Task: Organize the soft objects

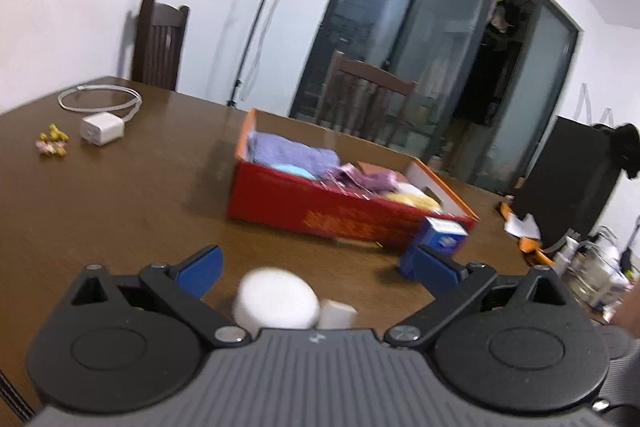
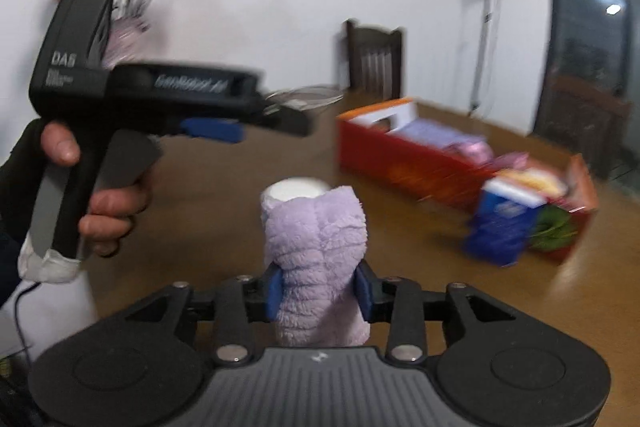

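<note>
My right gripper is shut on a fluffy lilac towel, held above the table. A red cardboard box holds folded purple, pink, blue and yellow cloths; it also shows in the right wrist view. My left gripper is open and empty, above a white round roll and a small white block. The left gripper also appears in the right wrist view, held by a hand. The roll sits behind the towel.
A blue carton stands against the box's near corner, also in the right wrist view. A white charger with cable and small yellow bits lie far left. Chairs stand behind the wooden table. A flower vase is at left.
</note>
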A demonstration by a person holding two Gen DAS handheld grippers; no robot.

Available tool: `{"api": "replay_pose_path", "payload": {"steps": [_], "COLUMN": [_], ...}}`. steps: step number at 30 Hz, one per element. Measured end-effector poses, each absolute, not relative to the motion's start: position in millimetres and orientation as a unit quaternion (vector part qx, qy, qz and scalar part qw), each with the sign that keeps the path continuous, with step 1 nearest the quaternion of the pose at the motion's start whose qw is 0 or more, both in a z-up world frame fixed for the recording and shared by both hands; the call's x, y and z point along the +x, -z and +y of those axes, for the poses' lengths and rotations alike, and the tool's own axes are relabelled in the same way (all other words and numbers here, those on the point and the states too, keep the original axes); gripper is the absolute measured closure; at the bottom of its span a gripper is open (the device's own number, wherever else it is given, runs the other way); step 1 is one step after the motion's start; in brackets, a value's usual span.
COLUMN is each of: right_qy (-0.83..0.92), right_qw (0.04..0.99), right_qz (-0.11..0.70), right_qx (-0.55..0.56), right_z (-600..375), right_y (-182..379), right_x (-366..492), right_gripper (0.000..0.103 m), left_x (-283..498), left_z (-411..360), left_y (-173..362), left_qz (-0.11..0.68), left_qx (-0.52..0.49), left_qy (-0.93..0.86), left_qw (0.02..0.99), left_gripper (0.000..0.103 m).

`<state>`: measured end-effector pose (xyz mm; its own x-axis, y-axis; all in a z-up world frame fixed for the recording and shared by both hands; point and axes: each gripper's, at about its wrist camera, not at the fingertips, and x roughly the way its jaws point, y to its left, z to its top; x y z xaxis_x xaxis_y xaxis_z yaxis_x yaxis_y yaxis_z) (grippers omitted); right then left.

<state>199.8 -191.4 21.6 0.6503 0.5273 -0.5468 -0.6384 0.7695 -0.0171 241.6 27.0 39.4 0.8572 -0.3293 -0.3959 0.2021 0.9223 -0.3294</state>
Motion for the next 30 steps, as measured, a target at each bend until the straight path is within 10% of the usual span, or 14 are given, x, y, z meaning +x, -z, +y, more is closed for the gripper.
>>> {"api": "replay_pose_path", "payload": {"steps": [5, 13, 30], "right_qy": [-0.315, -0.273, -0.194], "right_qw": [0.904, 0.923, 0.929], "right_qz": [0.27, 0.271, 0.314], "right_qx": [-0.103, 0.029, 0.033], "right_z": [-180, -225, -219], "right_y": [-19, -36, -9], "right_x": [190, 183, 192], "right_gripper": [0.049, 0.041, 0.051], "left_x": [225, 219, 234], "left_z": [26, 31, 23], "left_y": [-25, -1, 1], "left_qz": [0.255, 0.31, 0.35], "left_qx": [-0.151, -0.164, -0.171], "left_qy": [0.164, 0.189, 0.214], "left_qw": [0.941, 0.917, 0.896], "left_gripper": [0.006, 0.058, 0.051]}}
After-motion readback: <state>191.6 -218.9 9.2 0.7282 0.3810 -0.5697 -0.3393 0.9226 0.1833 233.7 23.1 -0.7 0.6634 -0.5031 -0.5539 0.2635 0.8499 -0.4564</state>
